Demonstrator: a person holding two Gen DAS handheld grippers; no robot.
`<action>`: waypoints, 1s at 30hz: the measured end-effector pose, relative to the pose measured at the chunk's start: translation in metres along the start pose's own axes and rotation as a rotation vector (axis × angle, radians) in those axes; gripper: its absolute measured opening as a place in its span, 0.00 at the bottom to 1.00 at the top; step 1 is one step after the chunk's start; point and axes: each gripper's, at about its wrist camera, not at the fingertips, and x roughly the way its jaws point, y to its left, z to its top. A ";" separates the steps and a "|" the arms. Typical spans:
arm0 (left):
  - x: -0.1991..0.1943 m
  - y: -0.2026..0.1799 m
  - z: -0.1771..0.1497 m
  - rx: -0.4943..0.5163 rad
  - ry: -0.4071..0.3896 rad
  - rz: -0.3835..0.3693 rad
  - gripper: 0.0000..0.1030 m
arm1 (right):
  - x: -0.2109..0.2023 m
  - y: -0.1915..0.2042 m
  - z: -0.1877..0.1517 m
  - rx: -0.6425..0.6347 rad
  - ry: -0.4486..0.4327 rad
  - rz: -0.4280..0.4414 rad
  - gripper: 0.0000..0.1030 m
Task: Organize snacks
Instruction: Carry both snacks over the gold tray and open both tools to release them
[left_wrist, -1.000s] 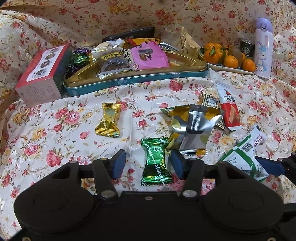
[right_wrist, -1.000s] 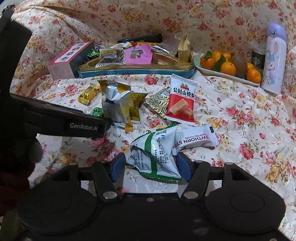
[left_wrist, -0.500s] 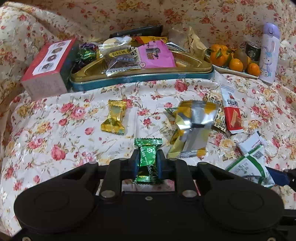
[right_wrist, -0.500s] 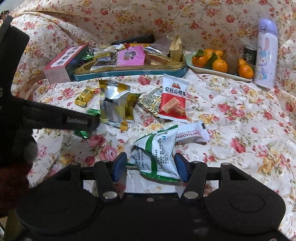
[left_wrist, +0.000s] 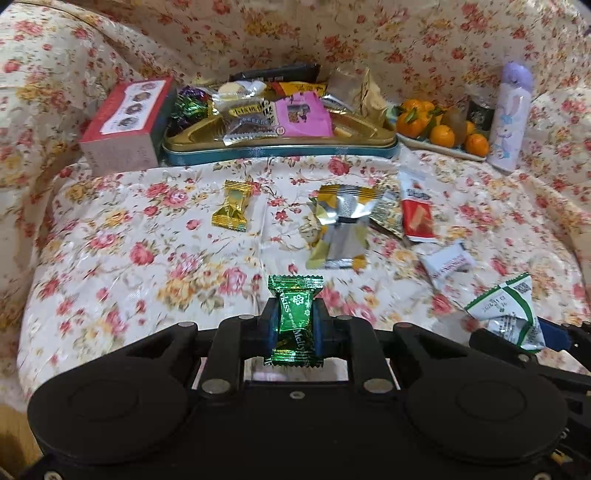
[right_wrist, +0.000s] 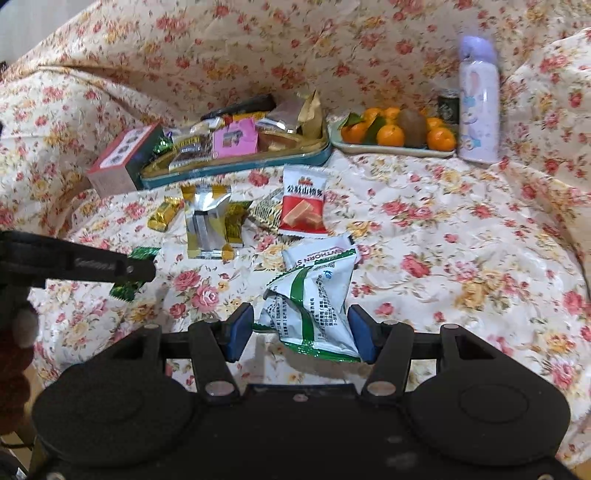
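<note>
The left gripper (left_wrist: 294, 326) pinches a green candy (left_wrist: 295, 321) above the floral cloth (left_wrist: 110, 258), gold candy (left_wrist: 232, 205) beyond.

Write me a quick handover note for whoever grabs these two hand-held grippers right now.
Left hand-held gripper: shut on the green candy, lifted off the cloth.
Right hand-held gripper: open, jaws either side of the green-and-white packet, not clamped.
Snack tin at the back already holds several snacks.
Left on the cloth: gold candy, silver-yellow packet, red packet, white packet.
</note>
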 end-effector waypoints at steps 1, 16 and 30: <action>-0.008 -0.001 -0.003 -0.003 -0.004 0.000 0.23 | -0.006 0.000 -0.001 0.000 -0.008 0.001 0.58; -0.104 -0.016 -0.064 -0.035 -0.080 0.029 0.23 | -0.114 0.003 -0.042 0.020 -0.139 0.086 0.58; -0.139 -0.043 -0.123 -0.019 -0.059 -0.037 0.23 | -0.182 0.002 -0.093 0.031 -0.216 0.116 0.58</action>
